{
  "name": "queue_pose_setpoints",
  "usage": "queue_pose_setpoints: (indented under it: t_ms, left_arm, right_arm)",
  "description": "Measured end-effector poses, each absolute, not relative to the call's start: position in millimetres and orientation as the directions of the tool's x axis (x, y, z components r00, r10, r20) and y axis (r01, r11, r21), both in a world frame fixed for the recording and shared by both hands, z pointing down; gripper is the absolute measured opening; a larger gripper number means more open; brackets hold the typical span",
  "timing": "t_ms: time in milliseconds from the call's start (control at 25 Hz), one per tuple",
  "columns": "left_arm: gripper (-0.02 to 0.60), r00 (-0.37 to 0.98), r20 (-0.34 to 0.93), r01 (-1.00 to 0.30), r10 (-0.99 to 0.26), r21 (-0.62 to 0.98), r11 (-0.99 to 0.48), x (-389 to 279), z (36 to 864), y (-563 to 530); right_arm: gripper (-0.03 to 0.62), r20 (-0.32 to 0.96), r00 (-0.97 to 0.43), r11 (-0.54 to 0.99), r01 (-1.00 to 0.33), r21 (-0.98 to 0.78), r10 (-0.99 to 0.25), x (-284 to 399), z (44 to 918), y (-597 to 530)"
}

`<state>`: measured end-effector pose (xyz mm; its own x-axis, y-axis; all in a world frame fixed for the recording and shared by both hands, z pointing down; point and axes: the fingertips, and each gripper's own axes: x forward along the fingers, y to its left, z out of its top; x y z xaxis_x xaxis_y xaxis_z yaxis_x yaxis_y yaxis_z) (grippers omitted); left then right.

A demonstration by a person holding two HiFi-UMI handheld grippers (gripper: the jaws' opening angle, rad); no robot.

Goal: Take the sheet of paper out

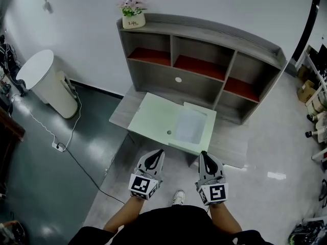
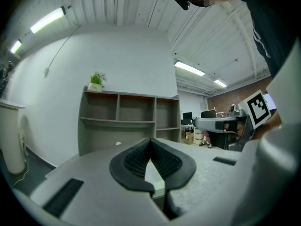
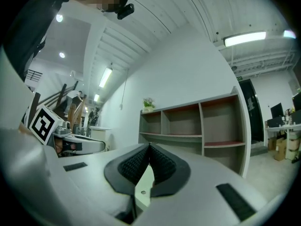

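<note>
Well, my left gripper (image 1: pixel 160 152) and right gripper (image 1: pixel 203 153) are both pressed together, empty. The sheet of paper (image 1: pixel 190 126) lies flat on the green mat (image 1: pixel 153 117) ahead. It looks thin, limp and slippery, so I'd pinch its near edge.

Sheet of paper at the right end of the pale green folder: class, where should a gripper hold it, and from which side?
Probably the near edge of the sheet, approached from the front of the desk with the right gripper, shut, empty and nearest. It lies flat on the pale green folder, so only an edge offers grip, and the shelf unit blocks the far side.
</note>
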<state>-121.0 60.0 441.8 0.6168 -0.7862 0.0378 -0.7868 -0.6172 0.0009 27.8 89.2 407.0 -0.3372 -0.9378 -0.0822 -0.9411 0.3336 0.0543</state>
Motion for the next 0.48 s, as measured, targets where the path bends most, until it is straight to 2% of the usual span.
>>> queue_pose_setpoints:
  t_ms: [240,480]
  left_arm:
    - [0.006,0.647,0.084,-0.760,-0.758,-0.016,-0.650,-86.3,449.4,31.1]
    - [0.006,0.602,0.102,-0.795,-0.792,-0.013,-0.606,-75.3,452.4,10.2]
  right_arm:
    - [0.021,-0.076,-0.299,0.295,-0.954,0.063,-0.951,62.9,413.5,61.1]
    - [0.021,-0.061,-0.296,0.293,-0.955,0.054,-0.953,84.2,420.5,39.2]
